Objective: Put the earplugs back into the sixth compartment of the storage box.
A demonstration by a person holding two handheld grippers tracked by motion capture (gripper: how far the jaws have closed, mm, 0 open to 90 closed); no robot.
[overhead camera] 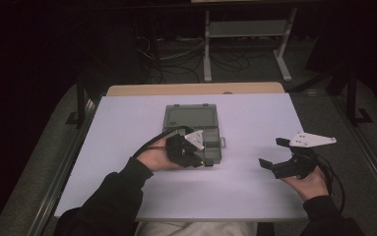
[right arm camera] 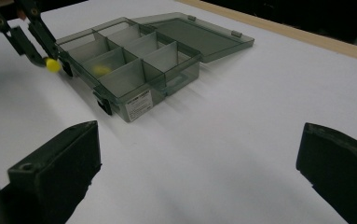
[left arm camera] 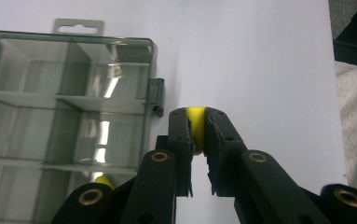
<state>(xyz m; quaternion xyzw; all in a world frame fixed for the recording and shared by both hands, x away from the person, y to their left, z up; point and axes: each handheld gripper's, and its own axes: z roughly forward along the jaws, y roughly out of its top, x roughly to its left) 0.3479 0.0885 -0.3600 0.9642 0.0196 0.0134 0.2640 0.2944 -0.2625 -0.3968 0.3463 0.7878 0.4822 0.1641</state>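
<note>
item: small yellow ball (left arm camera: 195, 126), pinched between the jaws of the left gripper (left arm camera: 197, 140), held just off the near-left corner of the compartment box (right arm camera: 134, 70) and clear of the white table (overhead camera: 255, 118).
item: compartment box, smoke-grey, lid folded open flat on its far side; a second yellow ball (right arm camera: 101, 70) is seen lying in one middle compartment.
item: right gripper (right arm camera: 199, 158), jaws spread wide with nothing between them, parked well to the right of the box.
step in hand, as judged: a ball has been picked up and is being carried to the box.
next move, as judged: the ball is to be brought over a compartment, lowered inside its walls, then released.
</note>
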